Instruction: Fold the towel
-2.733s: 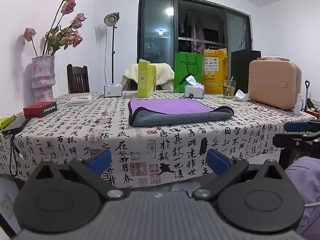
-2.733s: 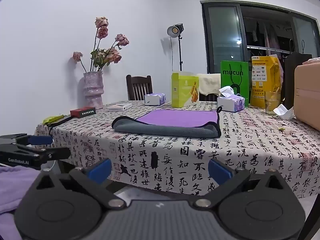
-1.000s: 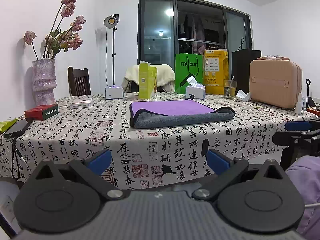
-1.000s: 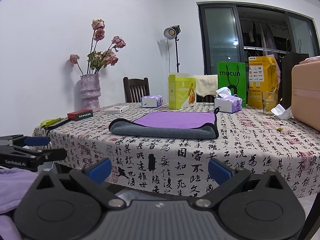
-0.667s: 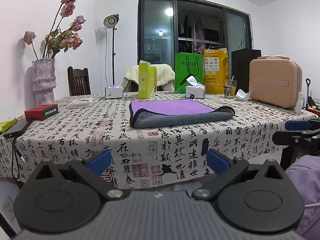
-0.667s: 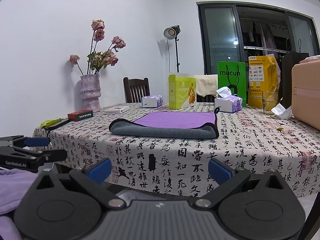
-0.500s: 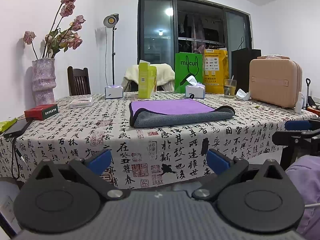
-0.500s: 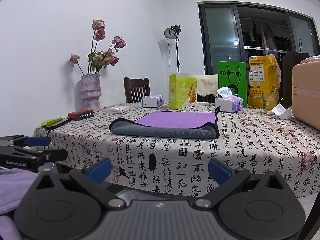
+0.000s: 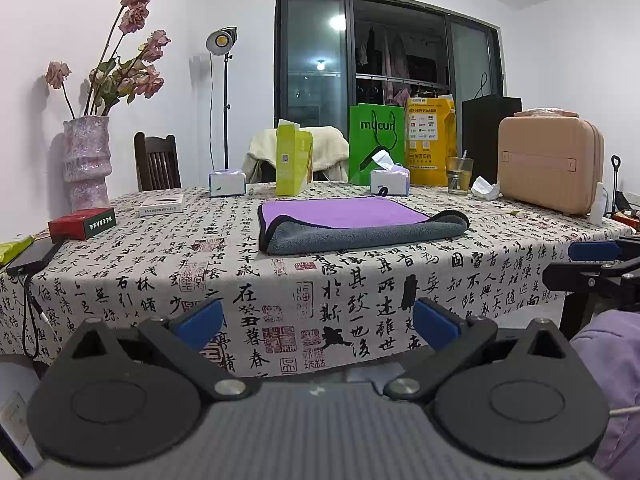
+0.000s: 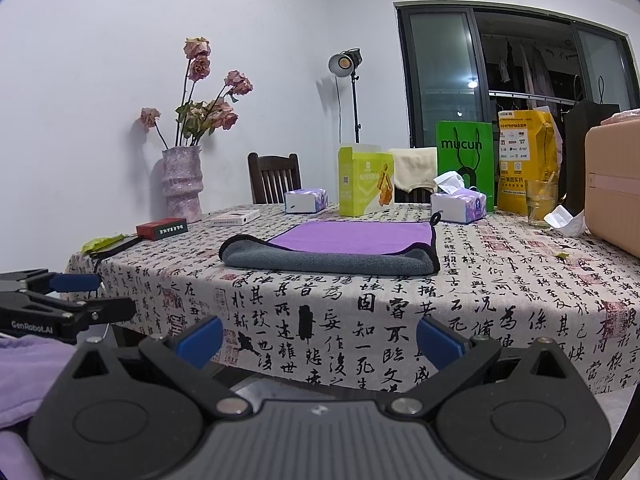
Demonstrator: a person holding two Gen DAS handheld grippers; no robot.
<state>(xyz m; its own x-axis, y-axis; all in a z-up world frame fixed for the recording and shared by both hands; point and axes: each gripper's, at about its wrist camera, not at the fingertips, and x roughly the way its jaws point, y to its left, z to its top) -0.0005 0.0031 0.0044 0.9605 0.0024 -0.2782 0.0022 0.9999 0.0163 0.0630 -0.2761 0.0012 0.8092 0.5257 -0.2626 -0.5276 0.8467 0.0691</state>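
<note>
A purple towel with a grey underside (image 9: 352,222) lies folded on the table (image 9: 160,256); its grey folded edge faces me. It also shows in the right wrist view (image 10: 340,246). My left gripper (image 9: 318,326) is open and empty, held below and in front of the table edge, well short of the towel. My right gripper (image 10: 318,342) is open and empty, also off the table's near edge. Each gripper shows at the side of the other's view: the right one (image 9: 592,264) and the left one (image 10: 60,296).
The table carries a vase of dried roses (image 9: 86,164), a red box (image 9: 82,223), a phone (image 9: 32,256), tissue boxes (image 9: 390,181), a green carton (image 9: 292,164), bags (image 9: 376,140), a glass (image 9: 458,176) and a tan case (image 9: 550,164). A chair (image 9: 156,164) stands behind.
Both views have shifted only slightly; the grippers stay open and off the table. The towel has not moved.
</note>
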